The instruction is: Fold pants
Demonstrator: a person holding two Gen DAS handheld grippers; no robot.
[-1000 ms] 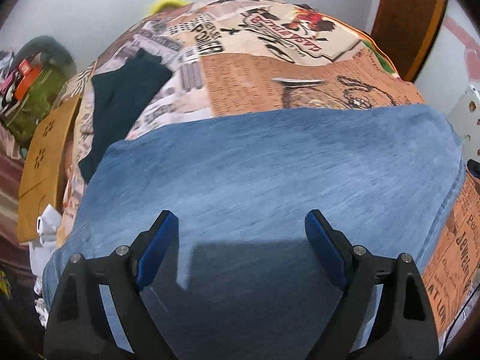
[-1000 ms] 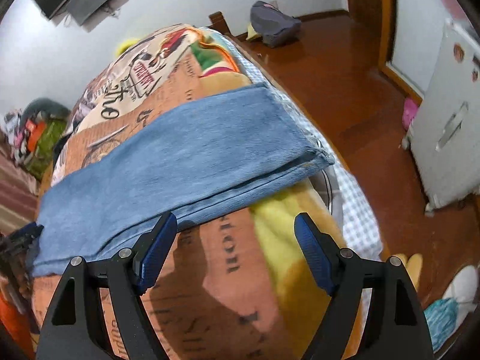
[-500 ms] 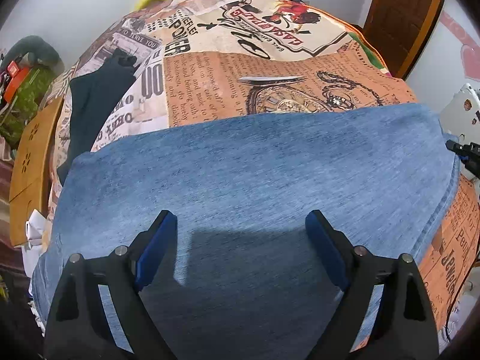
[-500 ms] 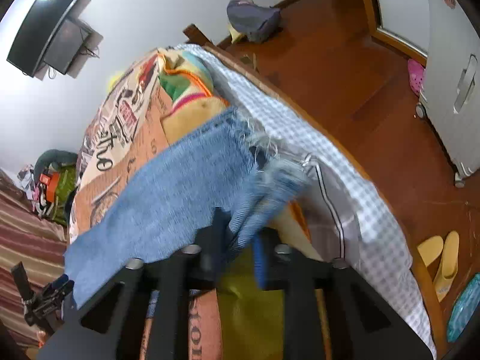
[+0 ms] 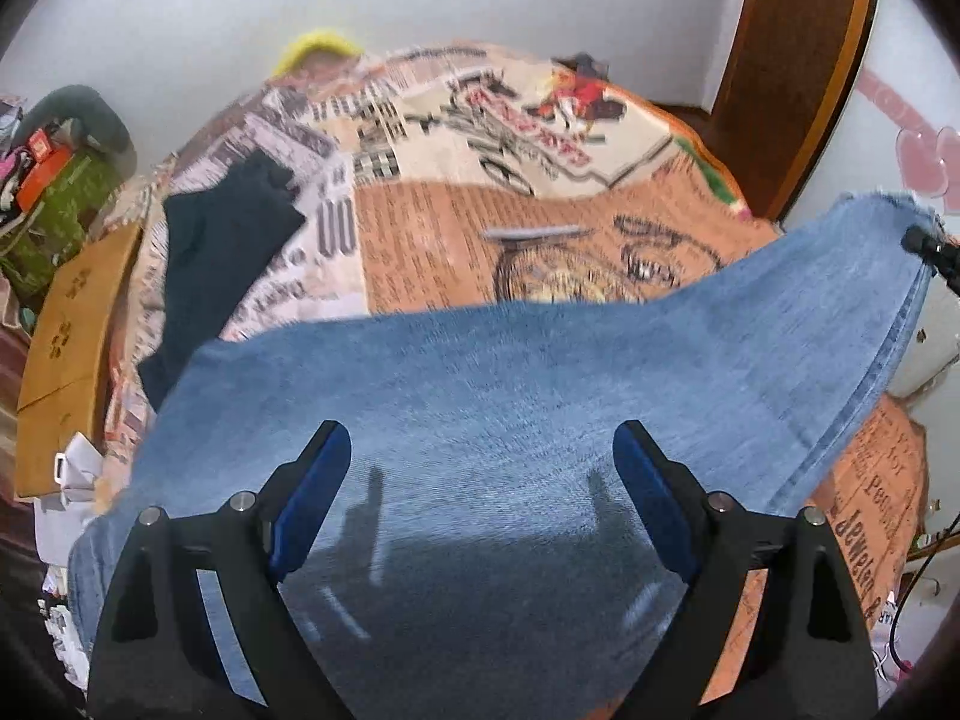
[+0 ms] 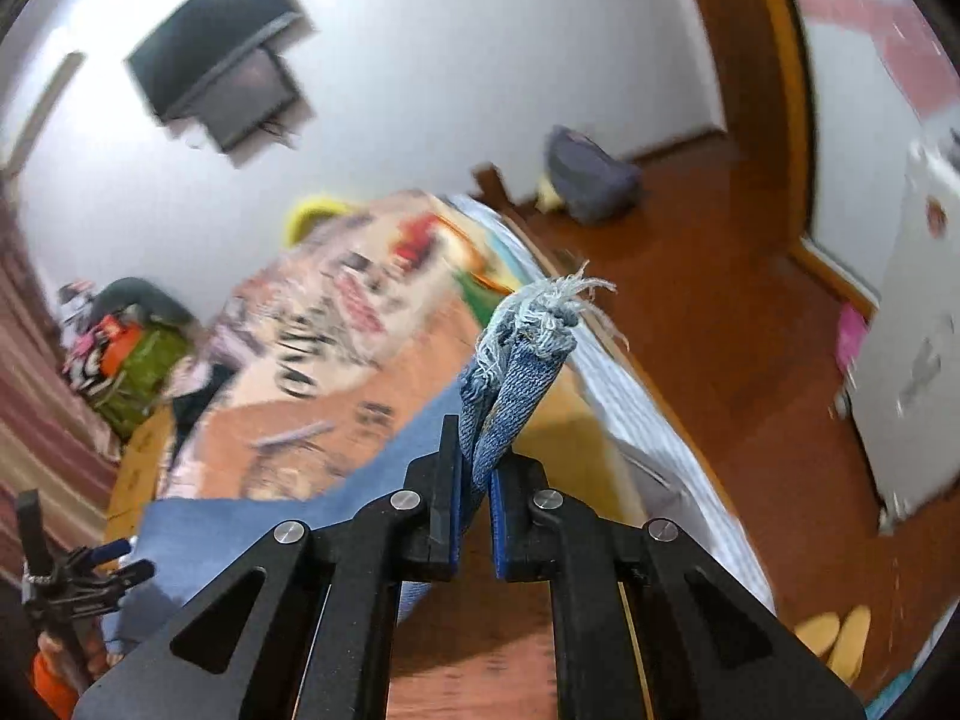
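Blue denim pants (image 5: 510, 396) lie across a bed with a newspaper-print cover (image 5: 480, 192). My left gripper (image 5: 477, 480) is open and hovers just above the denim near its waist end. My right gripper (image 6: 477, 480) is shut on the frayed leg hems (image 6: 528, 348) and holds them lifted above the bed; that raised end shows at the far right of the left wrist view (image 5: 870, 252). The left gripper also shows at the lower left of the right wrist view (image 6: 90, 576).
A dark garment (image 5: 222, 240) lies on the bed's left part. A cardboard piece (image 5: 66, 348) leans at the bed's left side. A wall TV (image 6: 222, 78), a bag on the wooden floor (image 6: 588, 180), yellow slippers (image 6: 834, 648) and a white cabinet (image 6: 912, 330) are around.
My right gripper has lifted the leg hems up off the bed's edge, still shut on them. The left gripper stayed open over the waist end.
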